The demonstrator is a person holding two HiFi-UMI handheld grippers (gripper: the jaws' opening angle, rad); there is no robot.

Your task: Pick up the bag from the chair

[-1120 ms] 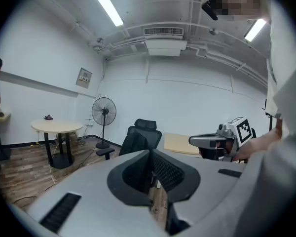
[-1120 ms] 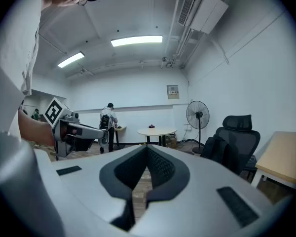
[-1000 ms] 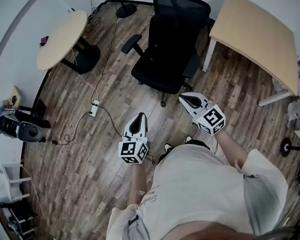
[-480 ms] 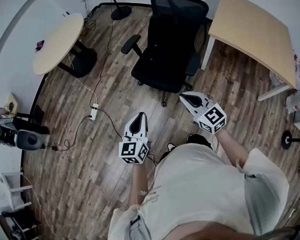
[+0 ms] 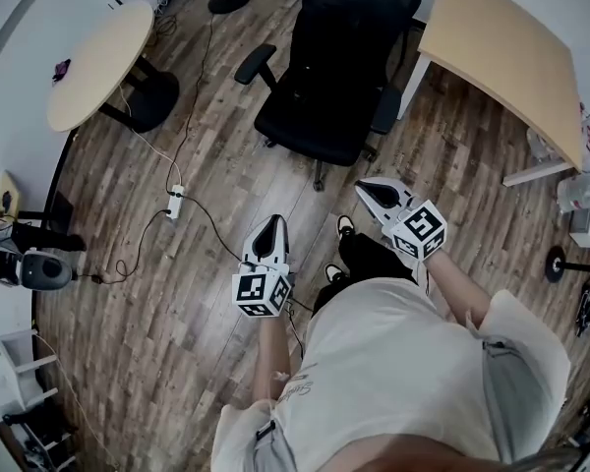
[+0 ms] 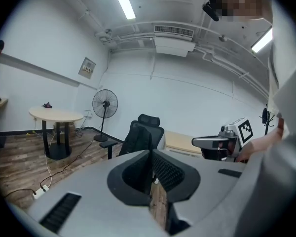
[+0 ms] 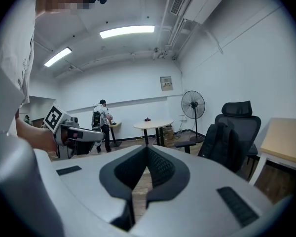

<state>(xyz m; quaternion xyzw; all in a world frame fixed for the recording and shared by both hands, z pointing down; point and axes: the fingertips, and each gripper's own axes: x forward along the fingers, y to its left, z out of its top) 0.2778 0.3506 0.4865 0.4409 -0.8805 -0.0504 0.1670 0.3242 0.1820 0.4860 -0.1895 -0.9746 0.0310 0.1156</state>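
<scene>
Well short of the chair (image 5: 324, 106): I'd judge it best to close in square to the seat and part my jaws before reaching, since the black bag (image 7: 222, 144) stands on the seat against the backrest and is hard to tell from the upholstery. Left gripper (image 5: 269, 228) and right gripper (image 5: 367, 191) are both held out ahead of me, tilted slightly down, jaws pressed together on nothing.

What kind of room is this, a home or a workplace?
Most likely an office or workroom: it has a black swivel office chair, a round table and a rectangular desk, plus ceiling strip lights.
</scene>
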